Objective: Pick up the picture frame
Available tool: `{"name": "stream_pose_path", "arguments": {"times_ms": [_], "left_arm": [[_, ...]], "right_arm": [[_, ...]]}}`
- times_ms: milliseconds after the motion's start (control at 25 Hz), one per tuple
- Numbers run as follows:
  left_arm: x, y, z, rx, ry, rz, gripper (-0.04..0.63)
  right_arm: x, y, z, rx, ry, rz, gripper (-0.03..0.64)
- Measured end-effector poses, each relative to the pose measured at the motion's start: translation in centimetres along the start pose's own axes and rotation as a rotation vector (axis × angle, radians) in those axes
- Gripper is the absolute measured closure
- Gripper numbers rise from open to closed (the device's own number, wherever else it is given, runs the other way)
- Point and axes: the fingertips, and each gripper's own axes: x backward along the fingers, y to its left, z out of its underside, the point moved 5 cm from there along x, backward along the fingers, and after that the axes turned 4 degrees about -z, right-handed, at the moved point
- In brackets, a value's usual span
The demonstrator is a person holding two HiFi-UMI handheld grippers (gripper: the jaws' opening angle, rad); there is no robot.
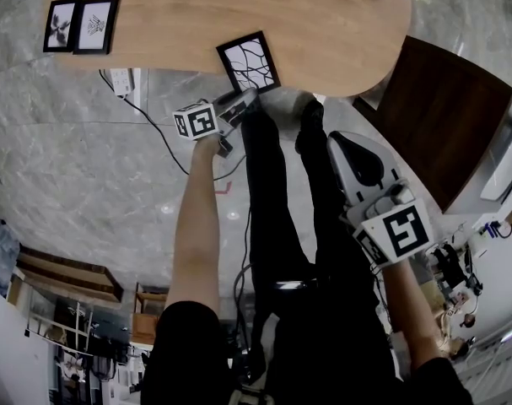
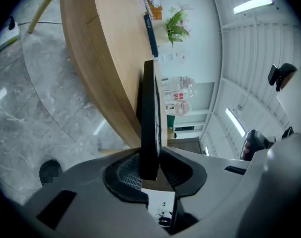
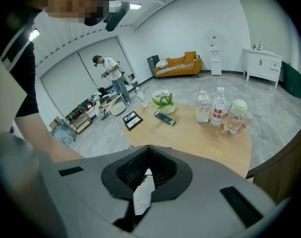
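Our left gripper (image 1: 243, 99) is clamped on the black rectangular picture frame with the white branch print (image 1: 249, 61). In the left gripper view the frame (image 2: 149, 113) runs edge-on between the jaws, and both ribbed pads (image 2: 128, 170) press its faces. The frame sits straight ahead of that gripper, at the near rim of the rounded wooden table (image 1: 323, 24). Our right gripper (image 3: 148, 155) is clenched with nothing between its pads, well back from the table.

bright, even indoor light. ceiling strip lamps (image 2: 253, 4) glow above and right of the left gripper (image 2: 150, 155); the glossy floor (image 2: 51, 108) left of it carries pale glare streaks. heavy fisheye bending, dark corners; the jaws nearest the lens look soft.
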Motion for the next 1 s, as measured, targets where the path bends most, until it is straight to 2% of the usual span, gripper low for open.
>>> {"name": "stream_pose_path", "arguments": {"times_ms": [160, 480, 760, 840, 1000], "left_arm": [[0.3, -1.0, 0.0, 0.015, -0.006, 0.039, 0.516], [1.4, -3.0, -0.7, 0.038, -0.043, 0.057, 0.52], [2.6, -7.1, -1.3, 0.032, -0.035, 0.067, 0.522], [2.6, -8.8, -1.7, 0.025, -0.051, 0.103, 0.522], [3.2, -11.6, -1.9, 0.073, -0.072, 0.106, 0.522]], "right_arm": [[0.4, 0.0, -0.4, -0.015, -0.014, 0.018, 0.603], [2.2, 0.3, -1.8, 0.007, -0.048, 0.044, 0.604], [5.4, 1.0, -4.5, 0.024, -0.107, 0.07, 0.603], [6.6, 1.1, -4.9, 0.024, -0.109, 0.089, 0.604], [9.0, 1.6, -6.1, 0.034, -0.145, 0.113, 0.603]]}}
